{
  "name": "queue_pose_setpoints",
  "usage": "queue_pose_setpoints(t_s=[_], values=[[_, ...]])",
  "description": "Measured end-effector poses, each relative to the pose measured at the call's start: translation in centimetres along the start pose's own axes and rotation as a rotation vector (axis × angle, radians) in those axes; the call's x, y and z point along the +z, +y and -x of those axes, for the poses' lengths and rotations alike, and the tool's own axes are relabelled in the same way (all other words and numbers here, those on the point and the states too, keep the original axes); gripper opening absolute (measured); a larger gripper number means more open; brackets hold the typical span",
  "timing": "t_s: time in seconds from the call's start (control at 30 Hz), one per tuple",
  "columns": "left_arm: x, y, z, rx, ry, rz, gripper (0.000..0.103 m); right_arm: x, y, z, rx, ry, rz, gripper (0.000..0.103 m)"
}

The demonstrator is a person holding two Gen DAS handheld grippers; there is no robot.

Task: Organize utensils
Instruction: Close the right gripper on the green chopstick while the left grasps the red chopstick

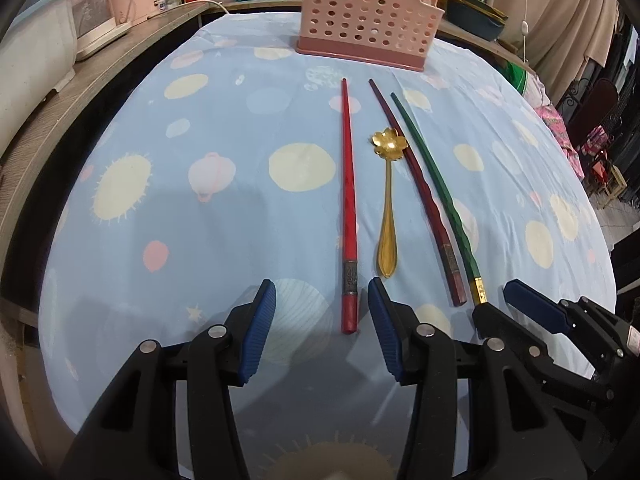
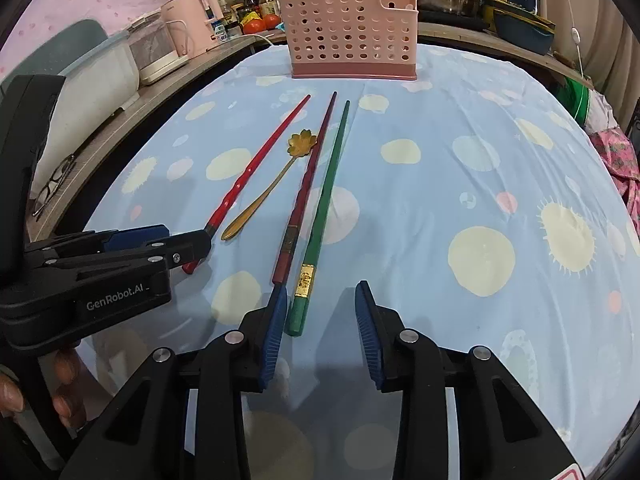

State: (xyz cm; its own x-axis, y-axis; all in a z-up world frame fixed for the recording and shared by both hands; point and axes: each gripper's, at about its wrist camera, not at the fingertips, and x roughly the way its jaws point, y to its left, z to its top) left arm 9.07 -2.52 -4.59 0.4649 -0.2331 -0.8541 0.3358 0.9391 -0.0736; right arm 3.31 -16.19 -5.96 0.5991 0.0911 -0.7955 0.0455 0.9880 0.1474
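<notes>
your left gripper (image 1: 322,300), black with ribbed blue pads, hangs open over a table (image 1: 160,220) covered in pale blue cloth printed with cream circles. the thick end of a bright red chopstick (image 1: 347,216) lies on the cloth between its pads, and neither pad touches it. just right of it lies a gold metal spoon with a flower-shaped bowl (image 1: 387,200), then a dark maroon chopstick (image 1: 416,196), then a green chopstick with a gold band (image 1: 434,196). your right gripper (image 2: 321,306) is open too; the green chopstick's end sits between its pads, close to the left pad, ungripped. all four utensils point toward a pink perforated plastic holder (image 1: 366,16) standing upright at the table's far edge.
</notes>
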Motion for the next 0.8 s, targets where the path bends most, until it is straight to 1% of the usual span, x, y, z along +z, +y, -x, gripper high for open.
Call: queue_pose_setpoints(t_s=[0.1,0.3,0.4,0.47,0.53,0.67,0.73,0.8], values=[[0.0,-0.2,-0.1,0.001,-0.001,-0.008,0.046,0.0,0.0,-0.1,-0.006,-0.001,0.000,0.032],[0.0,-0.3,-0.3,0.013,-0.008,-0.019,0.044,0.0,-0.4,-0.3,-0.015,-0.002,-0.009,0.024],[0.0,-0.2,-0.3,0.018,-0.011,-0.023,0.036,0.0,-0.6,-0.4,-0.016,-0.003,-0.014,0.022],[0.0,-0.1,-0.3,0.014,-0.013,-0.020,0.029,0.0,-0.6,-0.4,-0.017,-0.004,-0.014,0.021],[0.1,0.0,-0.3,0.012,-0.014,-0.019,0.024,0.0,-0.7,-0.5,-0.019,-0.005,-0.014,0.018],[0.0,0.1,-0.3,0.000,-0.014,-0.017,0.010,0.2,-1.0,-0.6,-0.019,-0.006,-0.022,0.011],[0.1,0.0,-0.3,-0.007,-0.013,-0.018,0.008,0.2,-1.1,-0.6,-0.017,-0.005,-0.025,0.007],[0.1,0.0,-0.3,-0.013,-0.011,-0.017,0.008,0.3,-1.2,-0.6,-0.015,-0.005,-0.026,0.007]])
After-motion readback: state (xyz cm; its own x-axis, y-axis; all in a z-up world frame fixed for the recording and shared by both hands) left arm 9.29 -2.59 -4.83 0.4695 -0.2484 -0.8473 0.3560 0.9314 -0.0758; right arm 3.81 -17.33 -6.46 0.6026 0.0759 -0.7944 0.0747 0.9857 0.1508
